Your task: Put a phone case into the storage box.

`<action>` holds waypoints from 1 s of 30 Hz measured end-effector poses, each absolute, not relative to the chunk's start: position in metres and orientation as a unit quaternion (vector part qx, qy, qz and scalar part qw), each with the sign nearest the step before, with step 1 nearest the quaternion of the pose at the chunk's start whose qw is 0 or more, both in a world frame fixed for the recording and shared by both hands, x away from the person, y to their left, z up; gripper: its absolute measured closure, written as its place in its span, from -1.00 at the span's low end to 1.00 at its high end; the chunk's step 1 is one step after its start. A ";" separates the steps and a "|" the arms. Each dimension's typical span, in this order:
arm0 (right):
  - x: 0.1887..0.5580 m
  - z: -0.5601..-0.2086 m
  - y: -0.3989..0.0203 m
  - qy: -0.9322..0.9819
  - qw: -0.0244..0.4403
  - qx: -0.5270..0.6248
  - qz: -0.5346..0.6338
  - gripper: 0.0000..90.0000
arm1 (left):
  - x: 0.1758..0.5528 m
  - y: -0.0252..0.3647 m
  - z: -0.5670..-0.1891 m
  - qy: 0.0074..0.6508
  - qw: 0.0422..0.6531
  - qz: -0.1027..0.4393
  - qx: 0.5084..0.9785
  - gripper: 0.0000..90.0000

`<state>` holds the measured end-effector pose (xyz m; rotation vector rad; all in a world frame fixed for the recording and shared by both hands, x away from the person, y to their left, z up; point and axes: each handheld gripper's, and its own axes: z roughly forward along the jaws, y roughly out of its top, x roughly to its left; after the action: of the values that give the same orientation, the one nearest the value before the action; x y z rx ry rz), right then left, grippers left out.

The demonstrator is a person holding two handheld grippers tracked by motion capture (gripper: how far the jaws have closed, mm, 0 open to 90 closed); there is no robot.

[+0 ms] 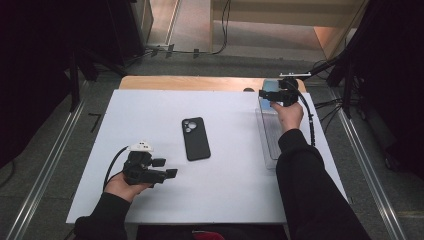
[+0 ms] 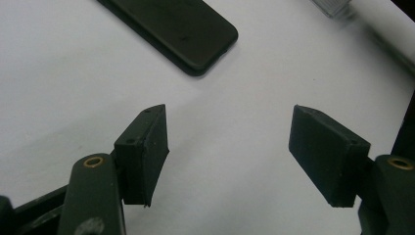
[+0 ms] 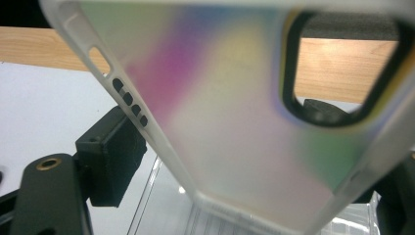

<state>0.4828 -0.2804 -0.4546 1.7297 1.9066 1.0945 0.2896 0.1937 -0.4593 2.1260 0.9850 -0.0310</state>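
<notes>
The right gripper (image 1: 270,98) clamps one translucent phone case (image 3: 235,122), tilted, camera cutout toward the far edge. One black phone (image 1: 195,138) lies lengthwise away from the person, camera end farthest. The left gripper (image 2: 230,156) hangs open, empty.

One black phone (image 1: 195,138), one translucent phone case (image 3: 230,117), one clear tray (image 1: 270,145).

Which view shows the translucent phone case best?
The right gripper view: the translucent phone case spans the frame, showing its camera cutout and speaker holes. In the high view it is a small patch at the right hand-held gripper.
</notes>
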 end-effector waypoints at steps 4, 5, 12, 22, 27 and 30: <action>0.482 -0.452 -0.281 0.667 0.194 0.607 0.385 -0.61 | 0.290 0.193 -0.459 0.387 0.388 -0.013 0.836 -0.31; 0.482 -0.452 -0.281 0.667 0.194 0.607 0.385 -0.61 | 0.290 0.193 -0.460 0.387 0.387 -0.013 0.837 -0.31; 0.488 -0.455 -0.284 0.664 0.187 0.617 0.380 -0.81 | 0.290 0.193 -0.460 0.386 0.387 -0.014 0.837 -0.31; 0.489 -0.455 -0.287 0.657 0.168 0.626 0.385 -1.00 | 0.290 0.192 -0.460 0.386 0.386 -0.015 0.838 -0.31; 0.485 -0.452 -0.283 0.671 0.162 0.620 0.374 -1.00 | 0.290 0.194 -0.460 0.389 0.388 -0.013 0.836 -0.31; 0.482 -0.447 -0.283 0.673 0.160 0.618 0.373 -1.00 | 0.290 0.194 -0.460 0.389 0.387 -0.013 0.836 -0.31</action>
<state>0.4816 -0.2828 -0.4466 1.7656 1.9241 1.0657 0.2900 0.1943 -0.4596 2.1267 0.9898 -0.0325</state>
